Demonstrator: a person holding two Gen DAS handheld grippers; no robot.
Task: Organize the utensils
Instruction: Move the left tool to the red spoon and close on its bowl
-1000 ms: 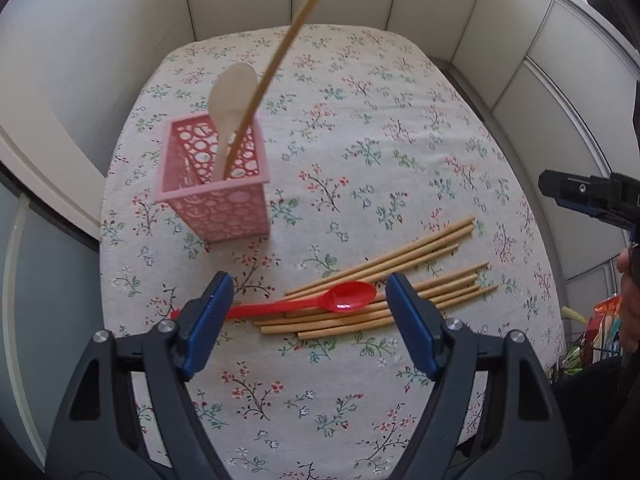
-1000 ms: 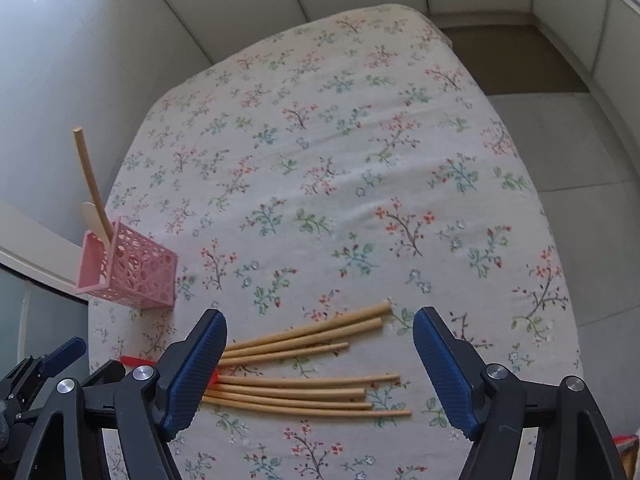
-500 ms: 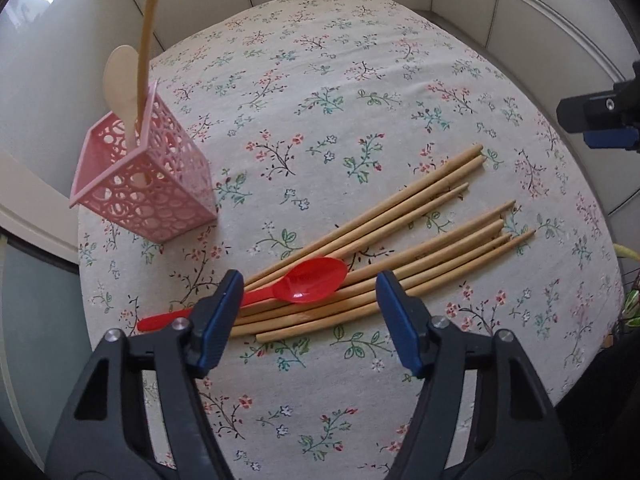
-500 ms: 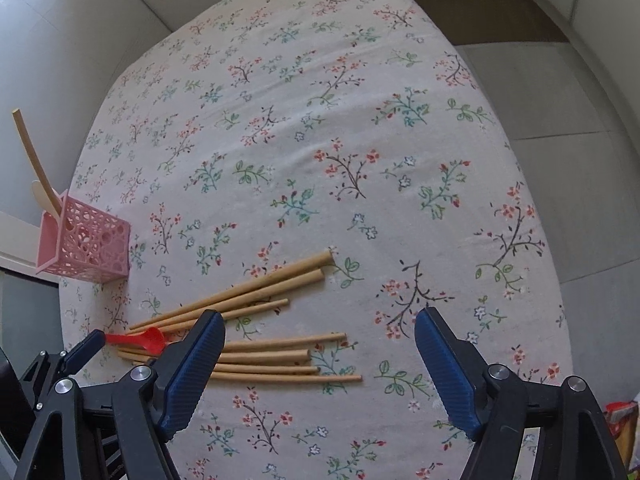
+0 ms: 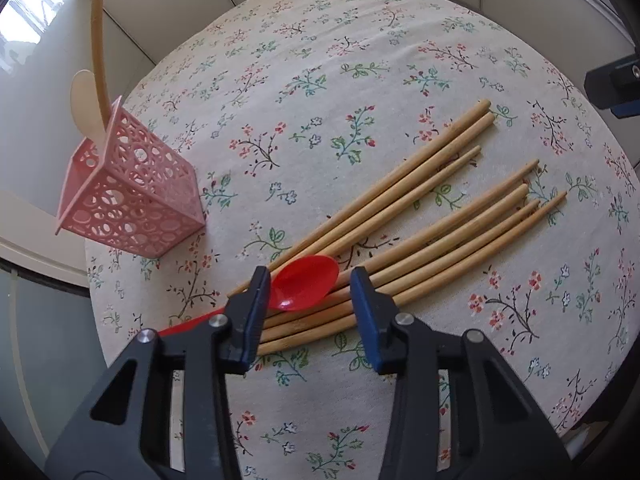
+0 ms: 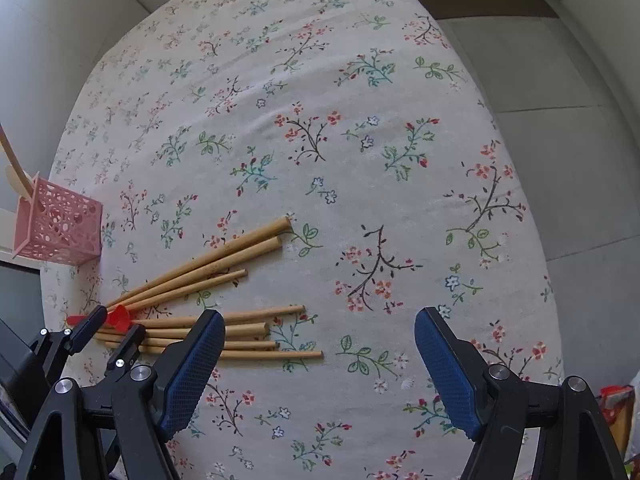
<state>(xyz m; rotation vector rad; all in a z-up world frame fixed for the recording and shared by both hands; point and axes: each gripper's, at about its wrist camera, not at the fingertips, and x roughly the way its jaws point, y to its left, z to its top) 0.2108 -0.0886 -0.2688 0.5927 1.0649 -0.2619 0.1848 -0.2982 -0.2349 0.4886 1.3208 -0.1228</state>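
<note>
A red plastic spoon [image 5: 306, 288] lies with its bowl on top of several bamboo chopsticks [image 5: 400, 176] spread on the floral tablecloth. My left gripper [image 5: 309, 276] straddles the spoon's bowl, its jaws closing. The left pad is at the bowl's edge and a gap remains at the right pad. A pink perforated holder [image 5: 132, 204] stands at the left with a cream spoon [image 5: 84, 100] and one chopstick [image 5: 96, 40] in it. My right gripper [image 6: 318, 316] hangs open over the cloth beside the chopsticks' [image 6: 280, 355] far tips, with nothing between its fingers.
The table [image 5: 360, 60] with the flowered cloth ends close to the holder on the left and near my left gripper at the front. Pale wall panels run along the far side. Grey floor [image 6: 560, 80] lies beyond the table's right edge.
My left gripper has come down and forward onto the red spoon and its jaws have narrowed around the bowl. My right gripper has sunk towards the cloth, still wide.
</note>
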